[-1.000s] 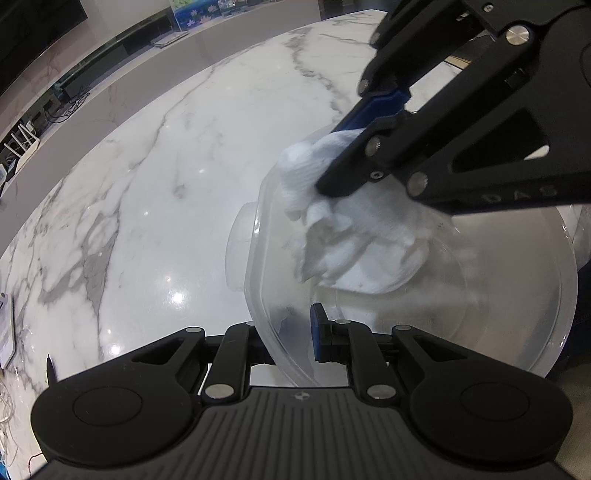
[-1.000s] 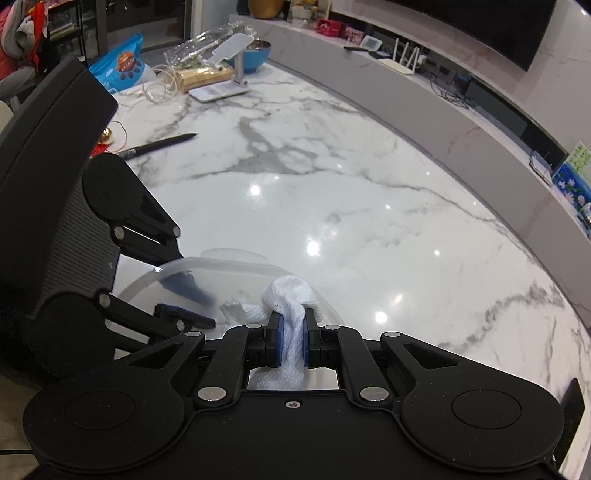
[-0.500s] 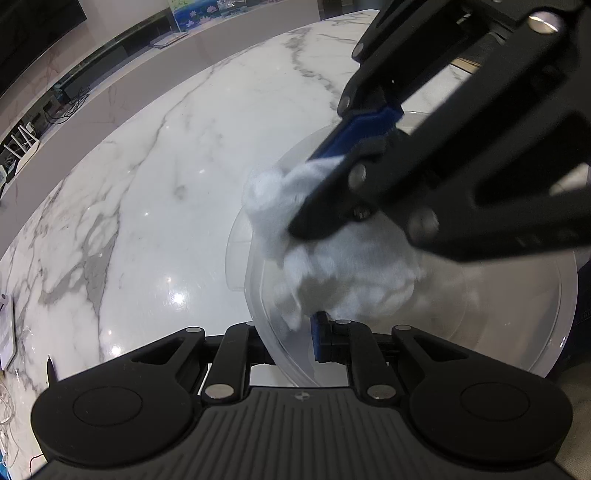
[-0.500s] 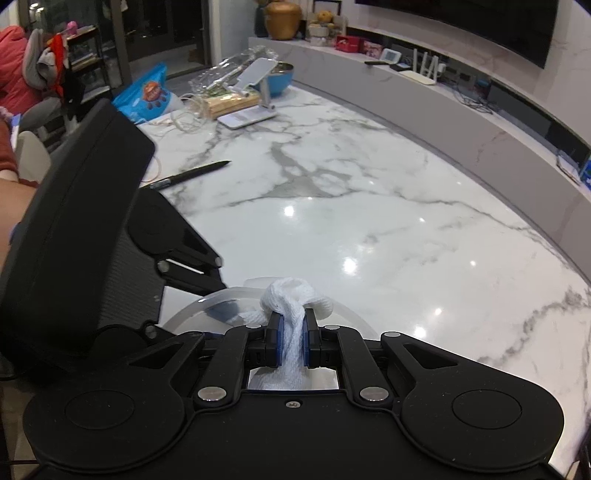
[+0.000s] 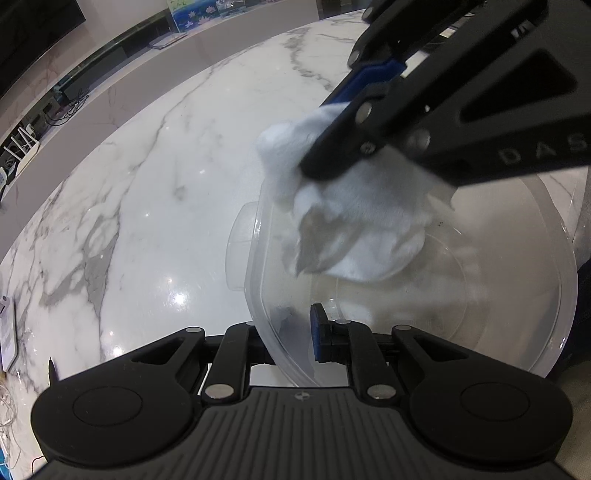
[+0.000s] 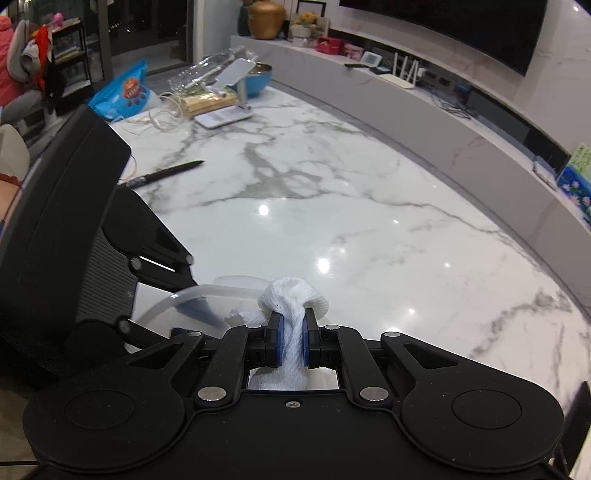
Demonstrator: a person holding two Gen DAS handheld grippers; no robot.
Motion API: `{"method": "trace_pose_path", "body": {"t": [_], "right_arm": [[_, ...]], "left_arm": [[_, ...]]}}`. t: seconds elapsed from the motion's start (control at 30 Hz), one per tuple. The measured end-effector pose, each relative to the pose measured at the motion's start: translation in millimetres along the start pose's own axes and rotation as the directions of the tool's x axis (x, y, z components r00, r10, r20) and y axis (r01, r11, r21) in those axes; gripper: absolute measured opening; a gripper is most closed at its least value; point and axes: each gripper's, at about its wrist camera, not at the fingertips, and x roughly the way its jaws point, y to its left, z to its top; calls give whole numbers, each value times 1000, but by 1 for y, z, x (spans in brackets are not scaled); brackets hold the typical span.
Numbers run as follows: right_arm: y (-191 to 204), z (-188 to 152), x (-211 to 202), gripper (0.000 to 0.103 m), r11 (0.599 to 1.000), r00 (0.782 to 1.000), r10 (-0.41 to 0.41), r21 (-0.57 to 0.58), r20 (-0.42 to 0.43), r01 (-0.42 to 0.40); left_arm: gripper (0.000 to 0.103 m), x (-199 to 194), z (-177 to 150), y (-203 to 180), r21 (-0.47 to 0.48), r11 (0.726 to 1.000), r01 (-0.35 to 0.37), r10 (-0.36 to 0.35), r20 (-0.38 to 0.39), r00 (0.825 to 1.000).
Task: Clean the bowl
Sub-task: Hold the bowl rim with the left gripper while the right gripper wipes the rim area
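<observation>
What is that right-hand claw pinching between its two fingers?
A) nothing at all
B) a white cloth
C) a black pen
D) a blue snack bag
B: in the right wrist view the right gripper is clamped on a white cloth, and the left wrist view shows the same cloth hanging into the clear bowl whose rim the left gripper grips.

Marble table [image 6: 332, 206]: white, grey-veined, glossy, with bright ceiling-light reflections. Far left end: blue snack bag [image 6: 123, 92], white phone stand [image 6: 231, 94], blue bowl [image 6: 260, 75], black pen [image 6: 162, 173]. Grey ledge [image 6: 424, 110] along the right: white router [image 6: 400, 75], gold vase [image 6: 266, 18]. Dark wall screen [image 6: 461, 26] above.
</observation>
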Motion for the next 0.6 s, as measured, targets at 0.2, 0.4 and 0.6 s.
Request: {"method": "trace_pose_path", "body": {"t": [0.2, 0.4, 0.6], "right_arm": [[-4, -2, 3, 8, 998, 998, -52, -25, -22, 51], [-12, -3, 7, 8, 995, 994, -95, -36, -53, 94], [-10, -7, 6, 8, 986, 986, -147, -86, -81, 140]], "left_arm": [[12, 1, 0, 0, 0, 1000, -1, 1, 0, 1000], [12, 2, -1, -2, -1, 1000, -3, 3, -2, 1000], [13, 1, 1, -1, 0, 1000, -6, 6, -2, 1000]]}}
